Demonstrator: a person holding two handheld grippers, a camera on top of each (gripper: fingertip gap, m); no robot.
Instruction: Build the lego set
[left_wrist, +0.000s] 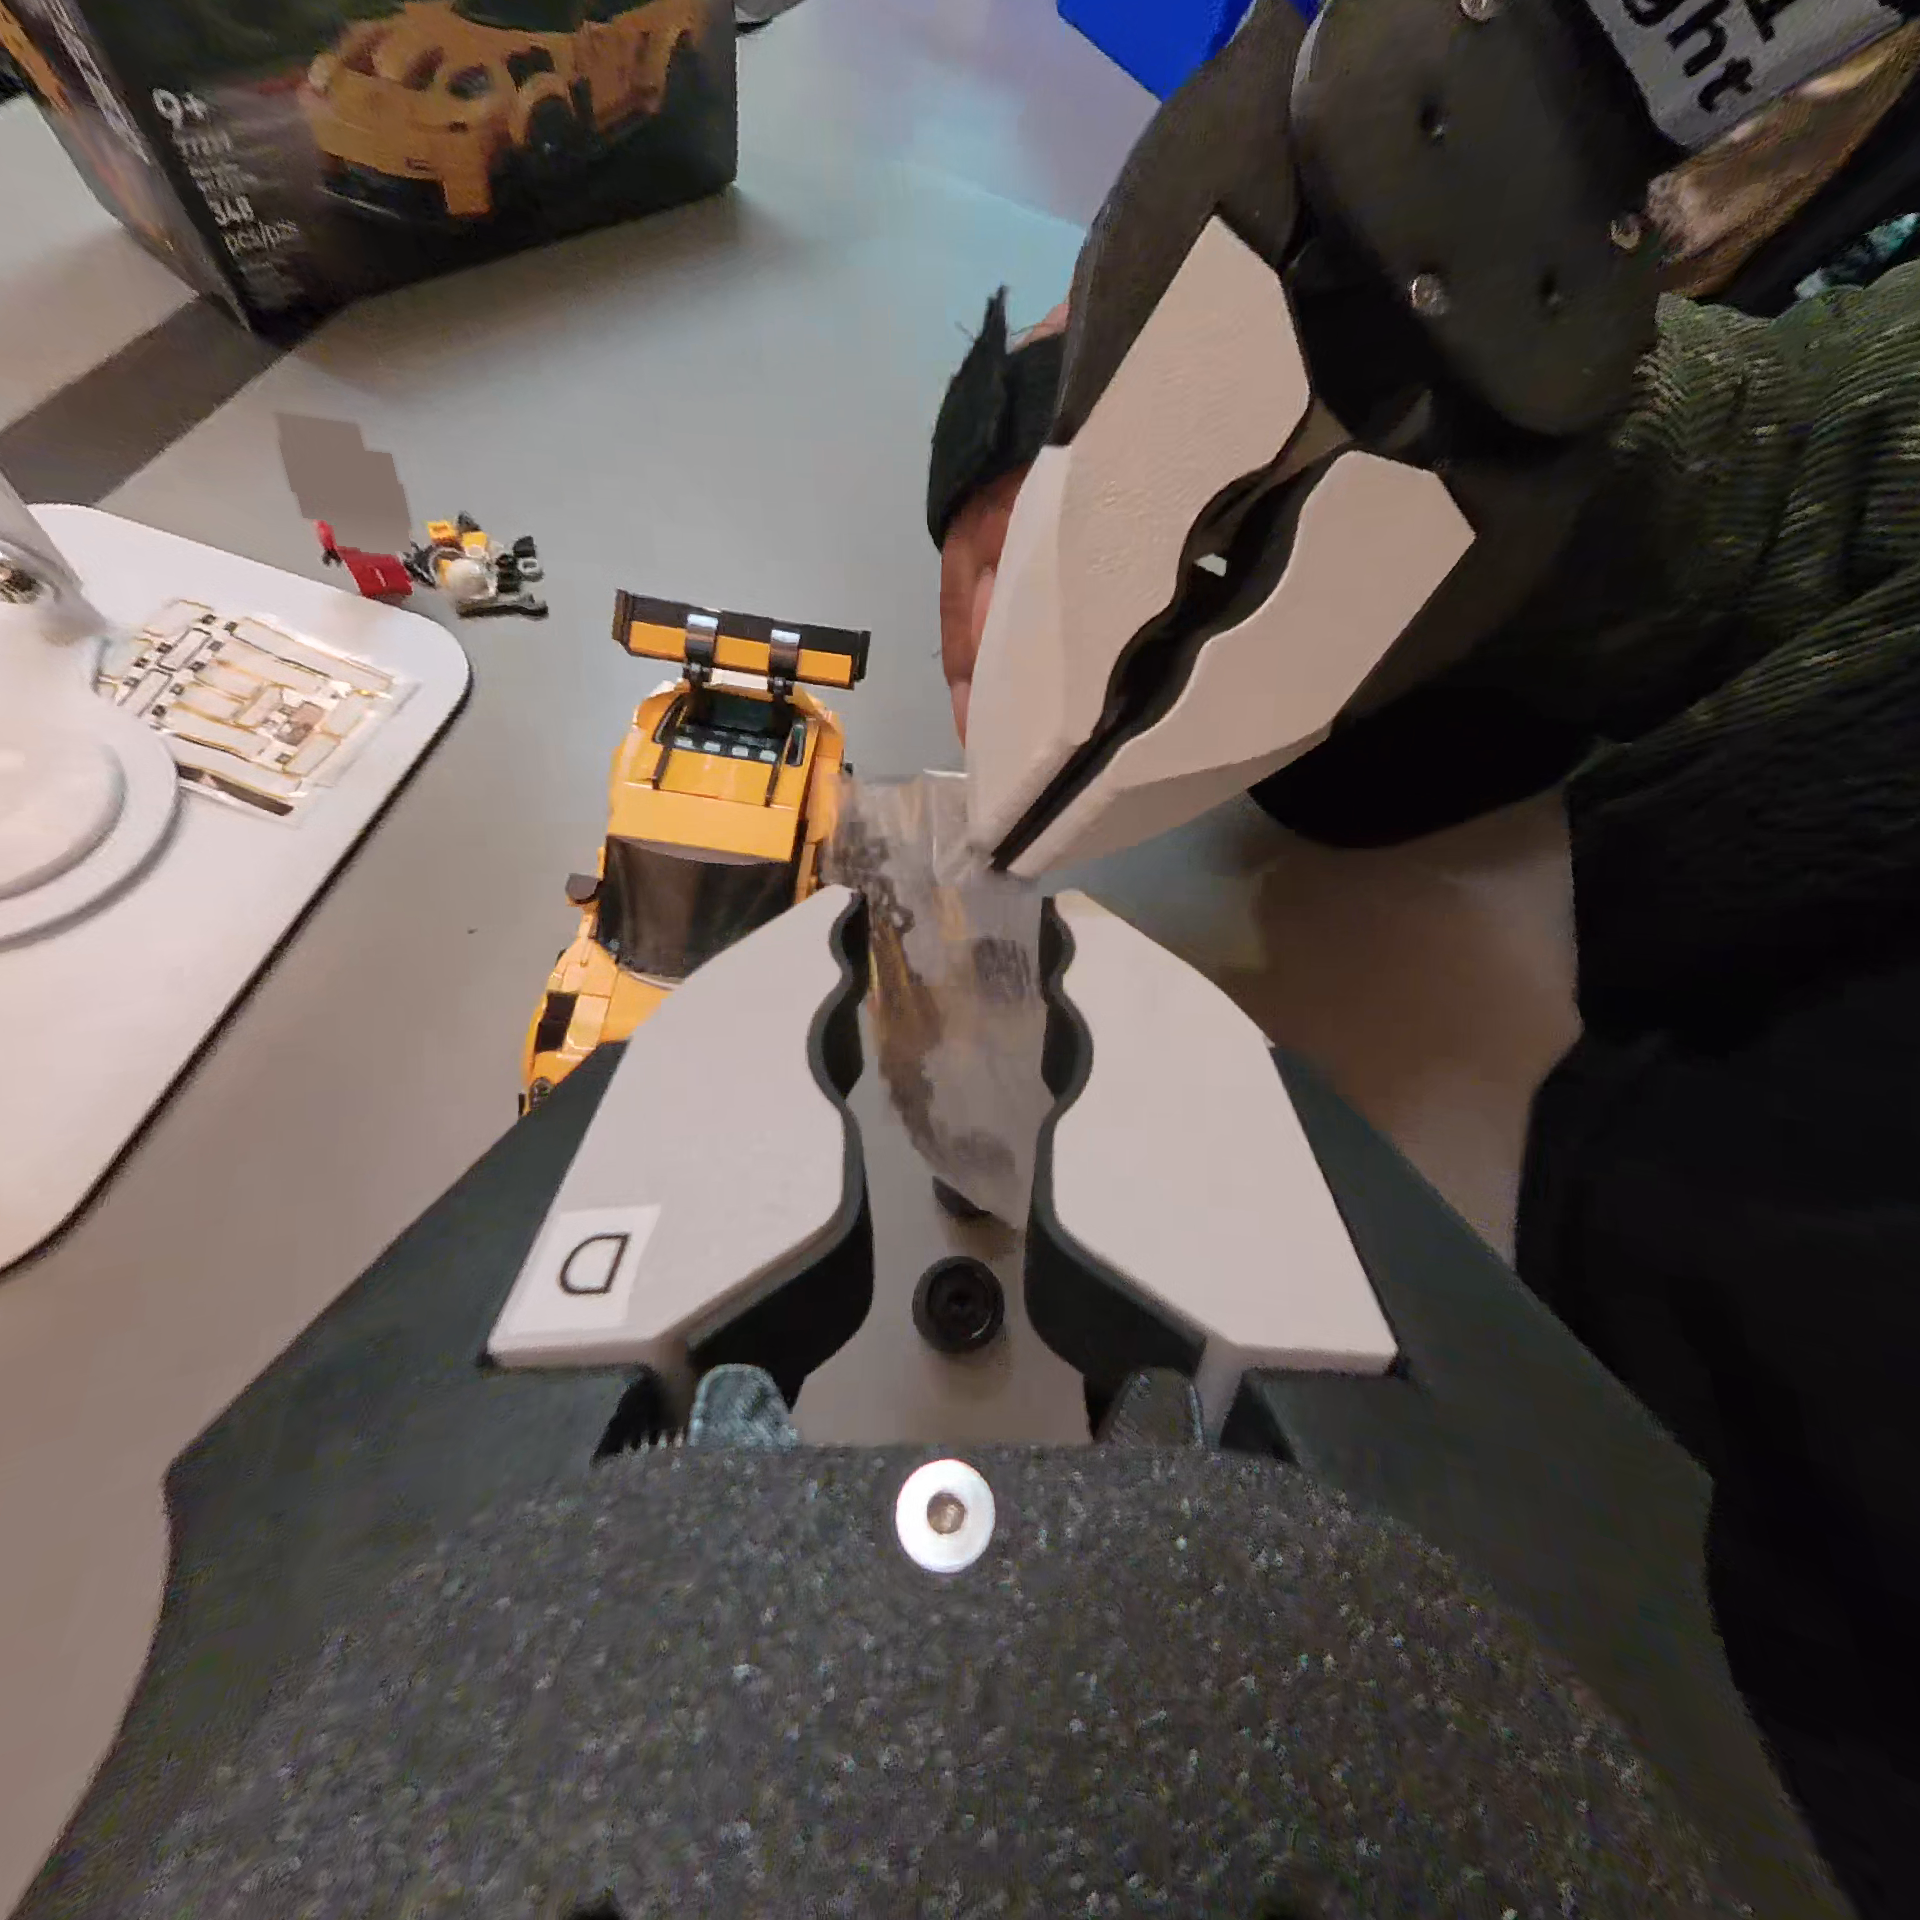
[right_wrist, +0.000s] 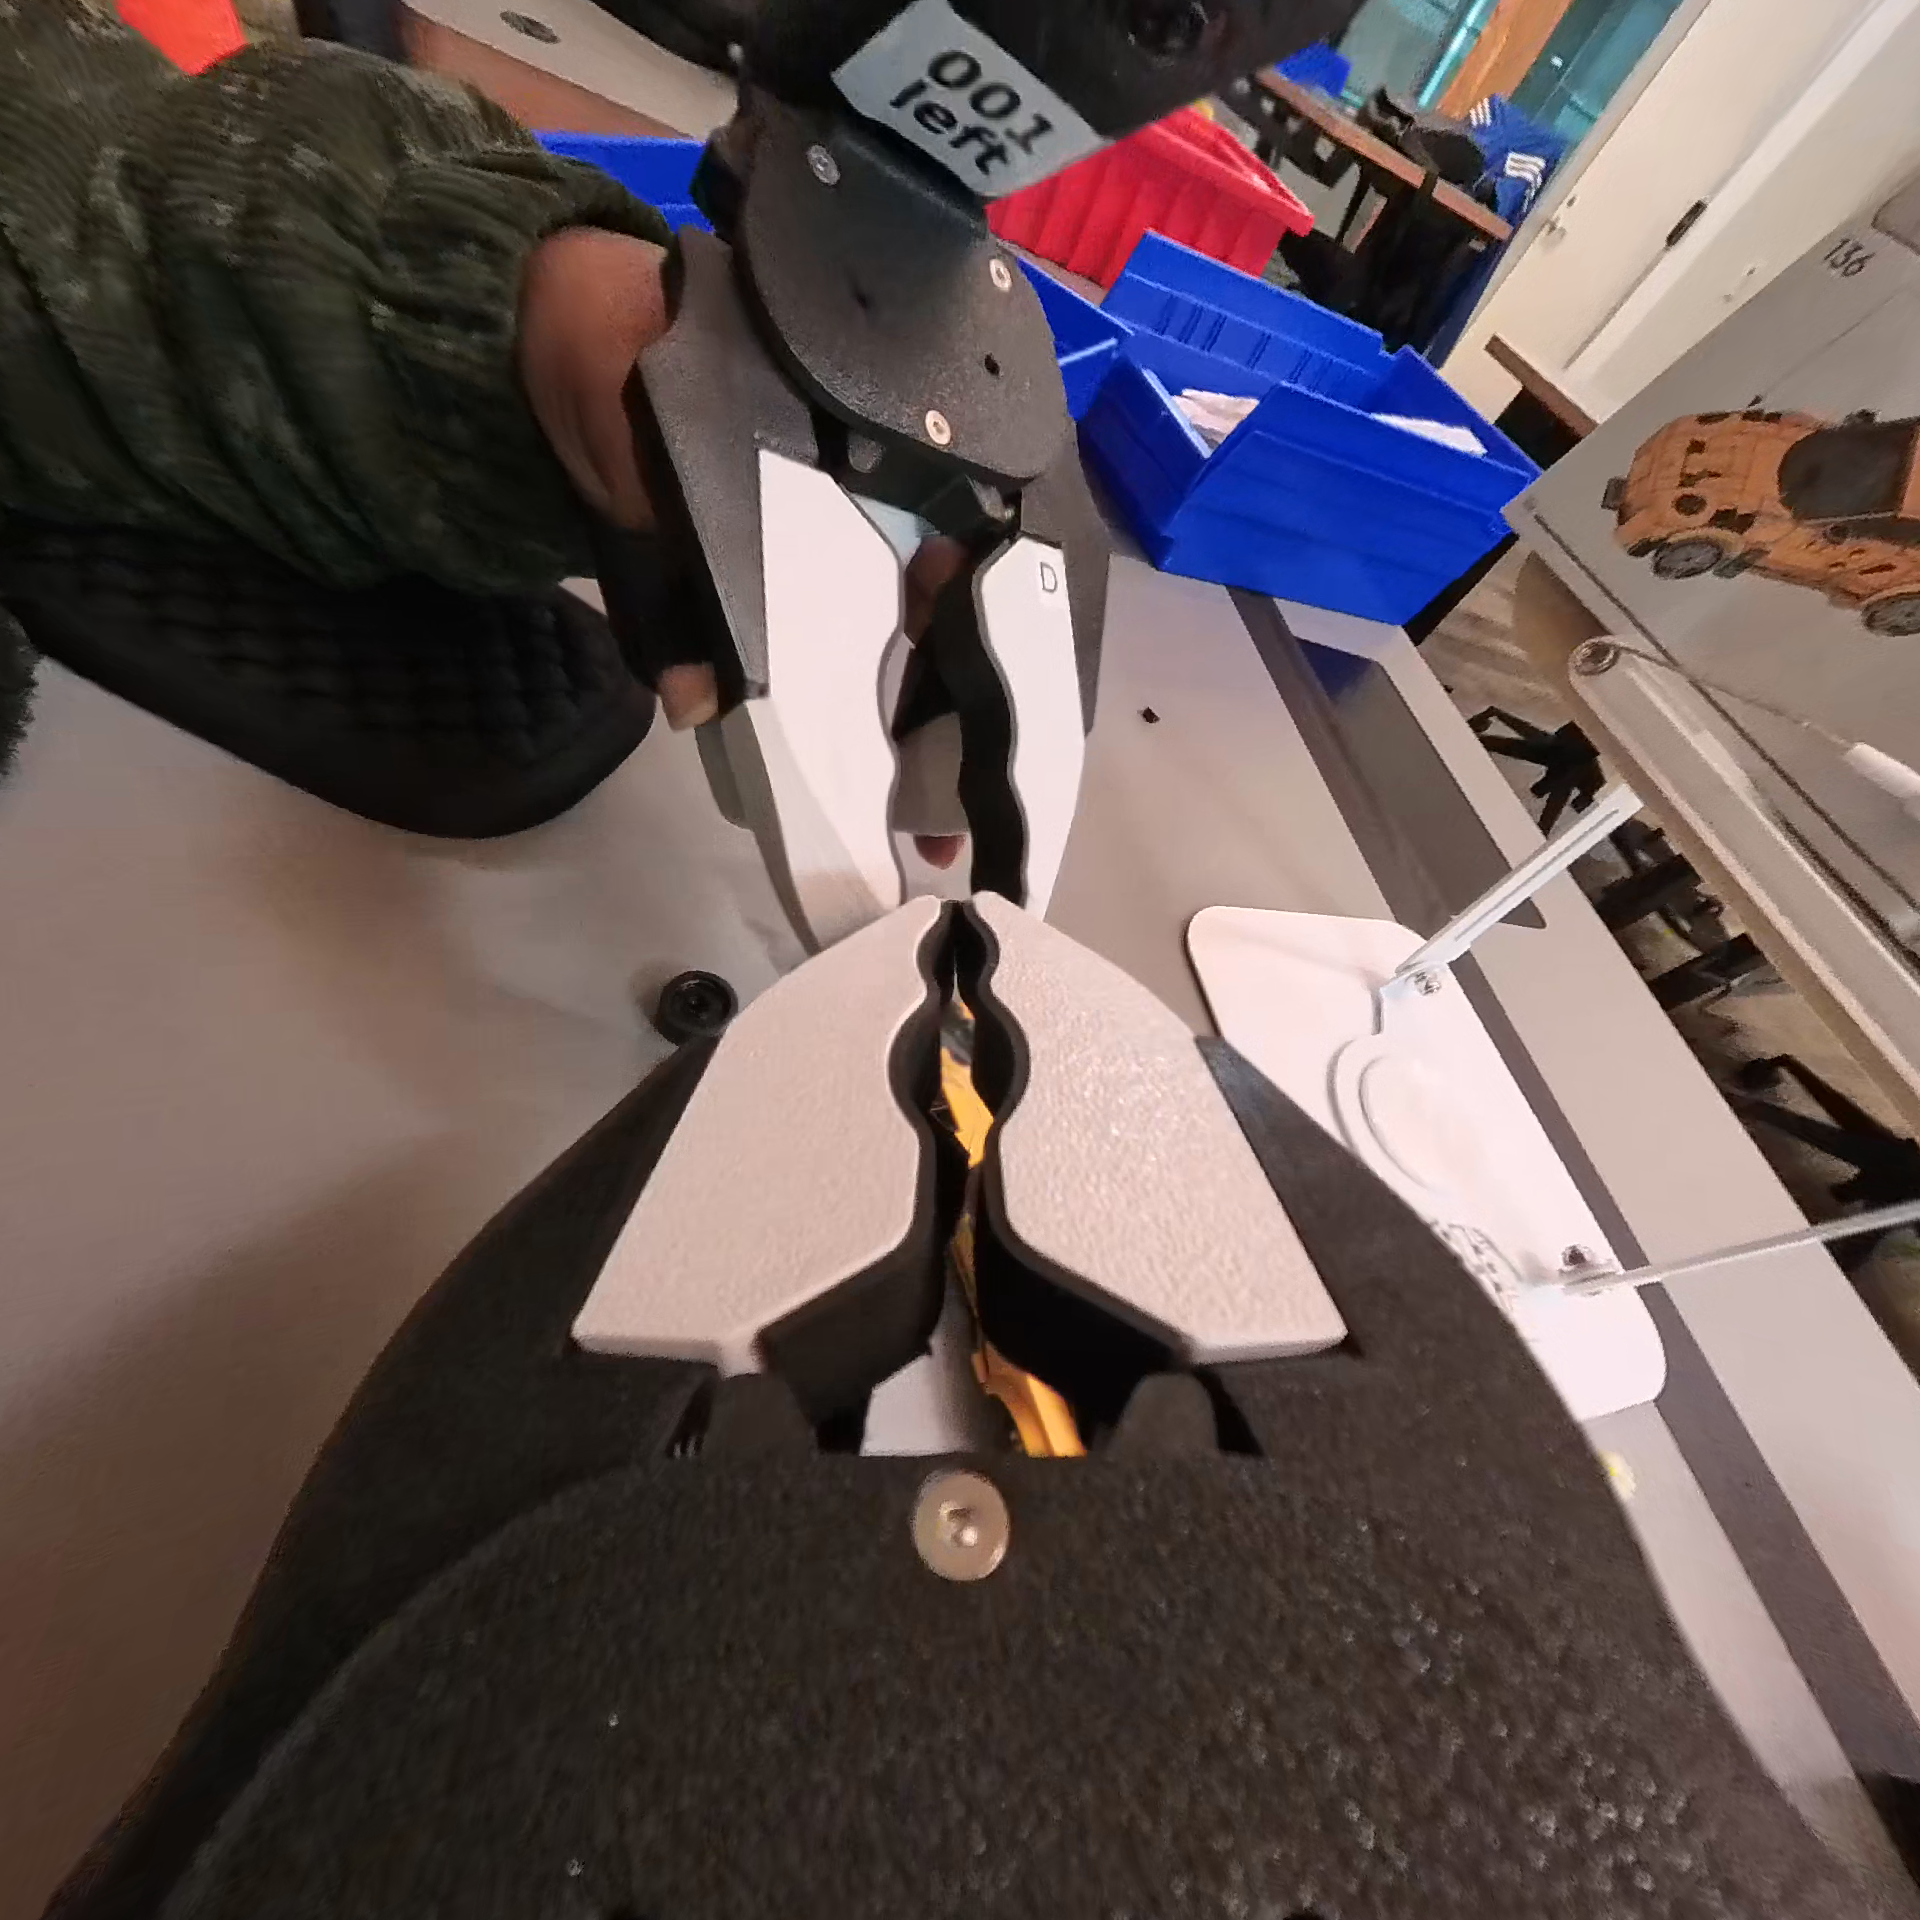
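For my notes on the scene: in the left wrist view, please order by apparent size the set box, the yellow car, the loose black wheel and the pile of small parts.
1. Set box, cut off by the frame.
2. Yellow car, partly hidden.
3. Pile of small parts.
4. Black wheel.

The wheel lies nearer the camera, so the last two are unsure.

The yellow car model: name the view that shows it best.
Left wrist view: the yellow car model stands in plain sight with its rear wing. Right wrist view shows only yellow slivers between the right gripper fingers.
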